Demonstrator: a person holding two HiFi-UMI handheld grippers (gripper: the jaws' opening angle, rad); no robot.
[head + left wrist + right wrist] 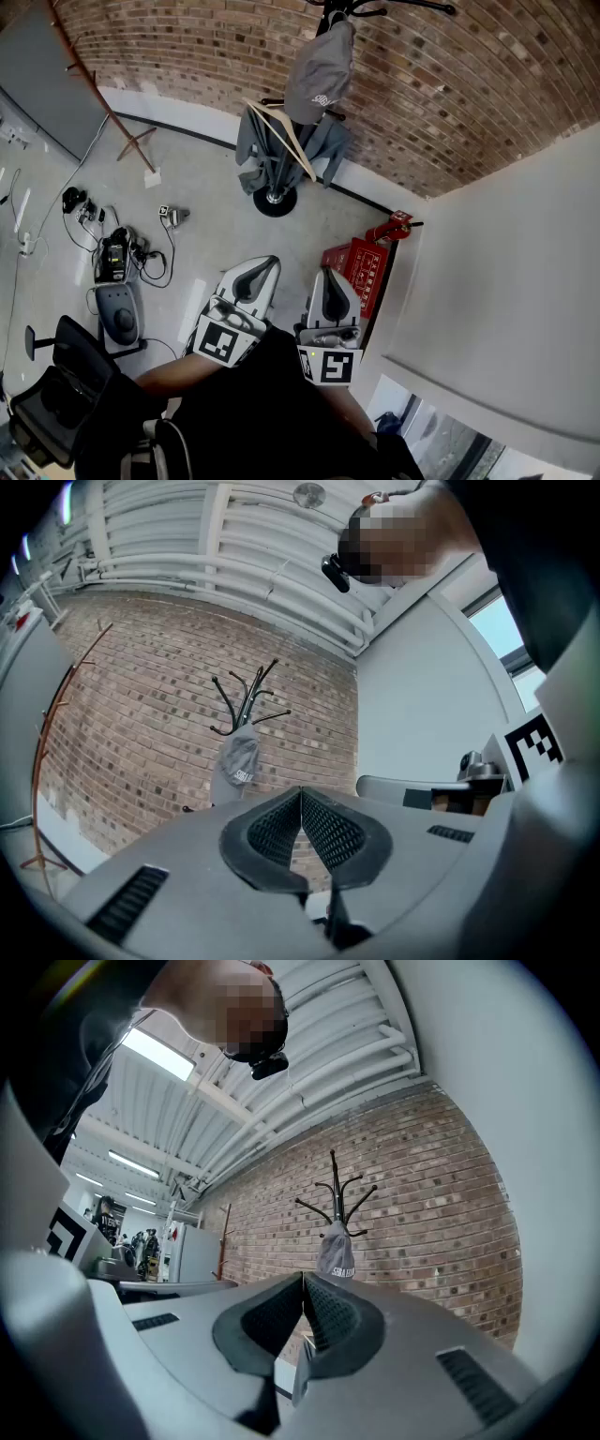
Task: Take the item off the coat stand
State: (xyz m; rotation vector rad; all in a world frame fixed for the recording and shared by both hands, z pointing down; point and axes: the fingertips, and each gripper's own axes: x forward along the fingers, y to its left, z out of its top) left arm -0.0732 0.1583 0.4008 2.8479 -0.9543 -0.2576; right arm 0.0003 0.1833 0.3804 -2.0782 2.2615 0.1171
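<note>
Grey left gripper point(301, 794) sits low centre of the head view, jaws fully together, nothing between them. Same for right gripper point(303, 1279) just beside it: jaws pressed together, empty. Both are close to the person's body, well apart from the target.

On the floor just ahead at right, red case point(359, 264) lies against the white wall; cables and chargers point(117, 248) spread out at the left of frame. Trip or kick risk if the approach drifts either way.

Further off, upper centre, coat stand point(275, 202) stands before the brick wall. Low on it hangs grey jacket point(253, 141) with wooden hanger point(296, 142); grey cap point(319, 75) hangs above on a hook, untouched.

Risks, as judged:
- Two things hang there, so the wrong one may get grabbed.
- Jaws need opening before contact, or they just shove the cap.
- A sideways pull instead of a lift could snag the hook and rock the stand.
- A low reach could knock the hanger loose.
</note>
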